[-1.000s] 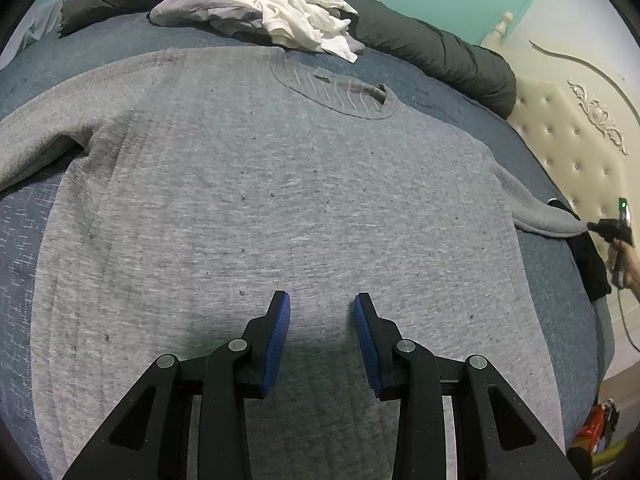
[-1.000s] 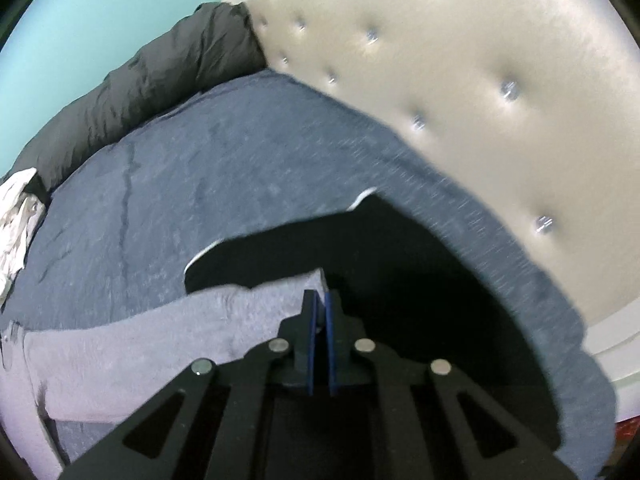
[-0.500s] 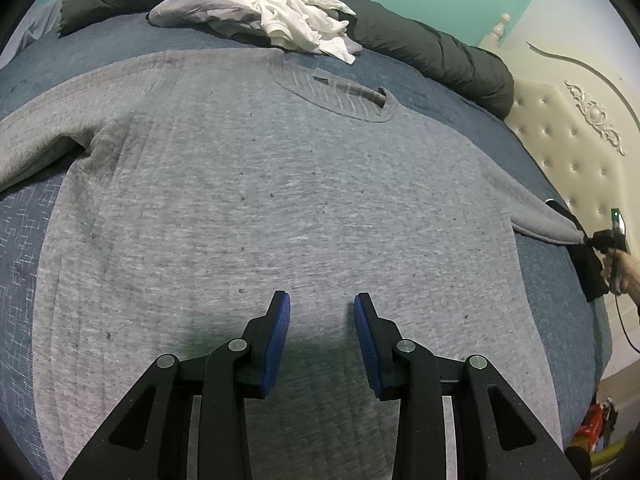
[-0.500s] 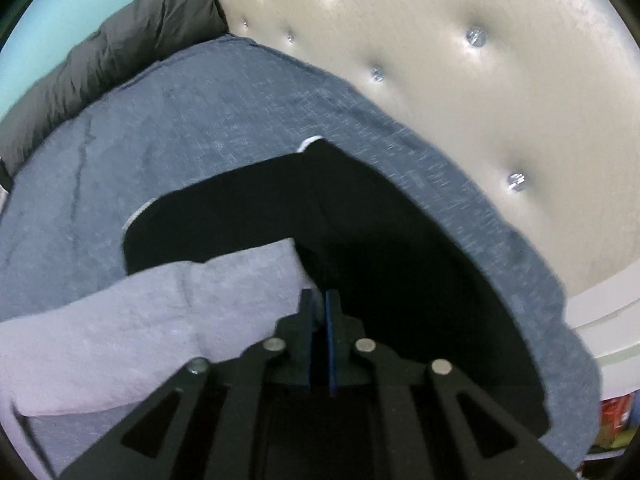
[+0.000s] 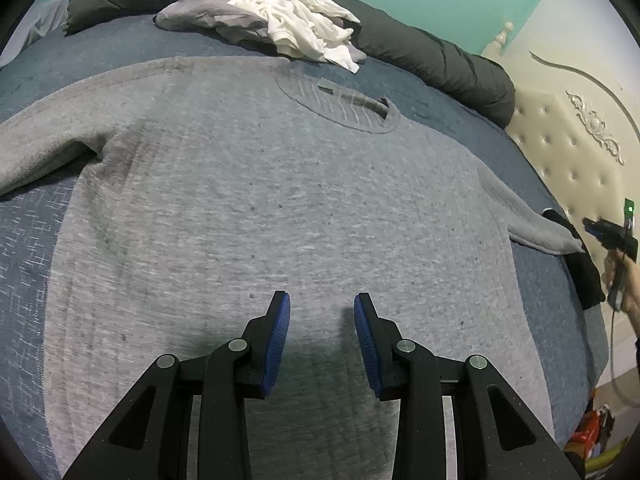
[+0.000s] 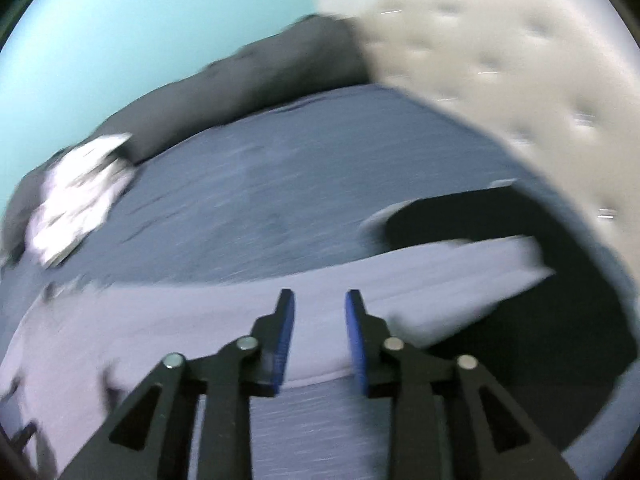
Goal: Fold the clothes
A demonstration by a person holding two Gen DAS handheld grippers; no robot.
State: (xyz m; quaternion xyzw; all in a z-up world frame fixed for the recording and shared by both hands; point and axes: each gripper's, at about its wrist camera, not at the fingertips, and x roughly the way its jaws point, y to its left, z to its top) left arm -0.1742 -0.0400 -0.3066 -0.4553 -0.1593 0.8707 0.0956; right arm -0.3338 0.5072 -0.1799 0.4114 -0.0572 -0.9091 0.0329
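A grey sweater (image 5: 280, 200) lies flat, front up, on the blue bed (image 5: 32, 240), neck away from me. My left gripper (image 5: 322, 308) is open and empty, hovering over the sweater's lower middle. The right sleeve (image 5: 536, 232) stretches out to the right, its cuff lying on a black garment (image 5: 588, 276). My right gripper (image 5: 596, 228) is held just past that cuff, apart from it. In the blurred right wrist view the right gripper (image 6: 320, 304) is open and empty above the sleeve (image 6: 440, 276).
A pile of white and grey clothes (image 5: 296, 28) lies at the bed's far side against a dark rolled duvet (image 5: 440, 64). A cream tufted headboard (image 5: 576, 160) bounds the right. The black garment also shows in the right wrist view (image 6: 560, 340).
My right gripper has opened, let go of the sleeve cuff and pulled back; the sleeve now lies on the bed. The left gripper has stayed open over the sweater.
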